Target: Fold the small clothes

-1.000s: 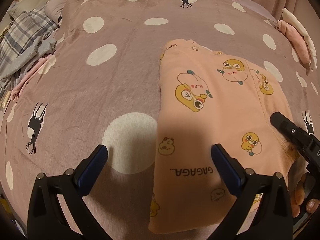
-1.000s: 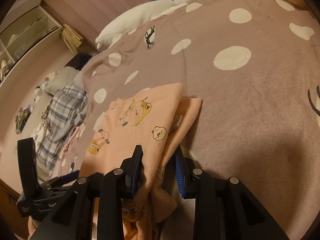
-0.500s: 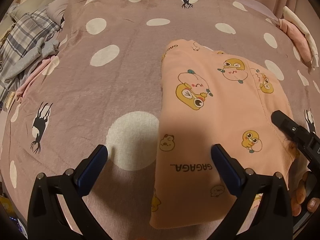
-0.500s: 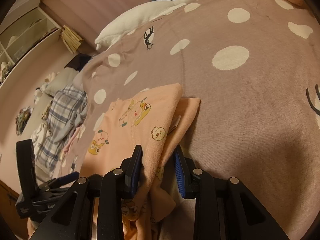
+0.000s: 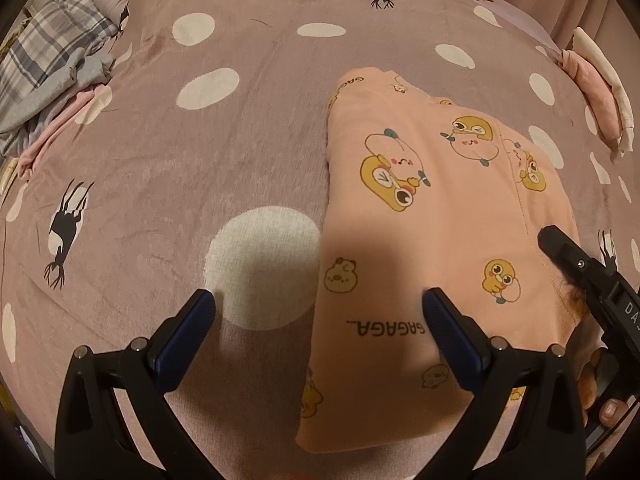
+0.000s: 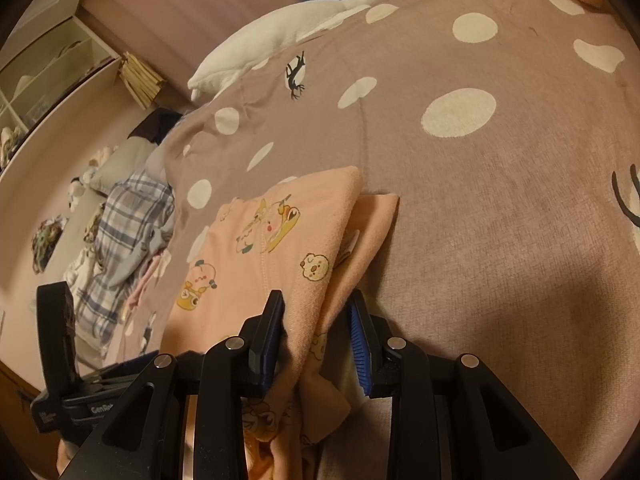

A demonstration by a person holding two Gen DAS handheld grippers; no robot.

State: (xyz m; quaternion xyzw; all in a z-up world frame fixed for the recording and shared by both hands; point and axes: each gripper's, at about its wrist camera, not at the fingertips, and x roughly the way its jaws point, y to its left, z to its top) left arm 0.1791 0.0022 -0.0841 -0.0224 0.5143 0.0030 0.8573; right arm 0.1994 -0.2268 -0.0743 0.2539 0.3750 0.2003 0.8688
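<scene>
A: The peach cotton garment with cartoon ducks (image 5: 432, 216) is lying part-folded on the mauve polka-dot bedspread (image 5: 200, 152).

B: And the right gripper (image 6: 316, 334) is pinching its layered edge between narrowed jaws, probably to carry a fold across.

A: The left gripper (image 5: 316, 312) is hovering wide open over the near edge, gripping nothing, likely waiting to pin it.

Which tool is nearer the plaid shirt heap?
Left. The left tool hangs open beside the peach garment, on the plaid shirt heap's side; the right tool grips the garment's opposite edge.
</scene>
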